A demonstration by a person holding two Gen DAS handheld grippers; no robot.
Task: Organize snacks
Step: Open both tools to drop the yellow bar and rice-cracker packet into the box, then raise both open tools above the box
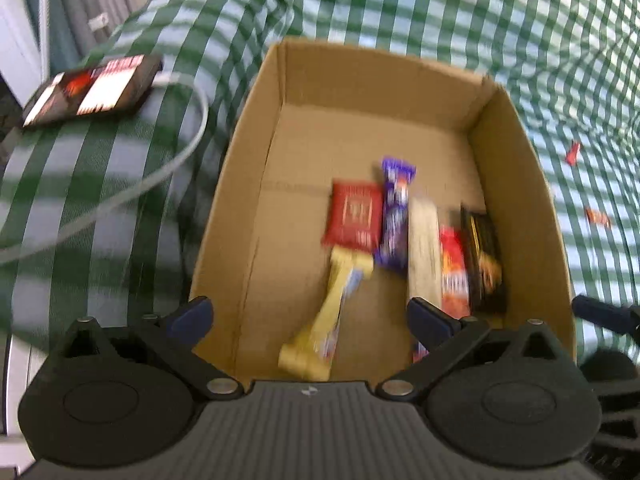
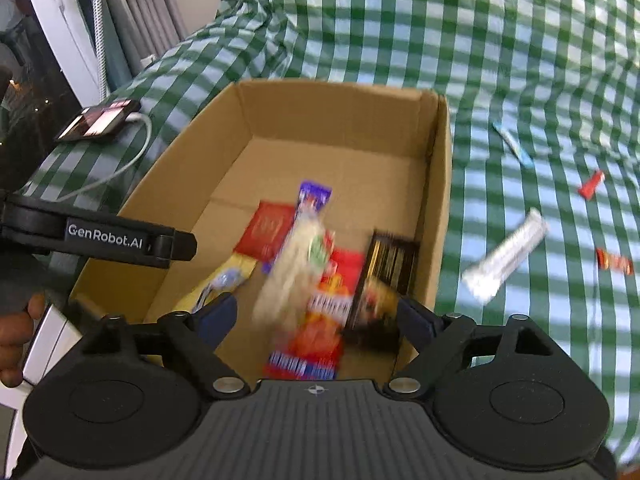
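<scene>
The right wrist view showed things the left one did not: a silver wrapper [image 2: 505, 258] and a thin blue stick [image 2: 513, 144] on the green checked cloth [image 2: 520, 60], and a person's hand [image 2: 16, 332] at the left edge. It also showed the side of the left gripper [image 2: 120, 242] over the box wall. The left wrist view showed only two small red wrappers [image 1: 573, 153] on the cloth, and a much bigger look at the phone [image 1: 94, 89] and its white cable [image 1: 176, 152].

Both views looked down into the open cardboard box [image 1: 224, 208]. The snacks lay at the near end of it. There was a red packet [image 1: 354, 214], a purple bar [image 1: 394, 220], a pale long bar [image 1: 424, 252], an orange-red pack [image 1: 454, 276], and a dark pack [image 1: 482, 256] next to the right wall. A yellow bar [image 1: 324, 320] lay slanted, closest to the camera. The far end of the box showed bare cardboard.

The left gripper [image 1: 310, 314] had its jaws spread wide, with nothing pinched. The right gripper [image 2: 316, 318] was spread wide too, and gripped nothing. In its view the pale bar [image 2: 294, 268] was very blurry.
</scene>
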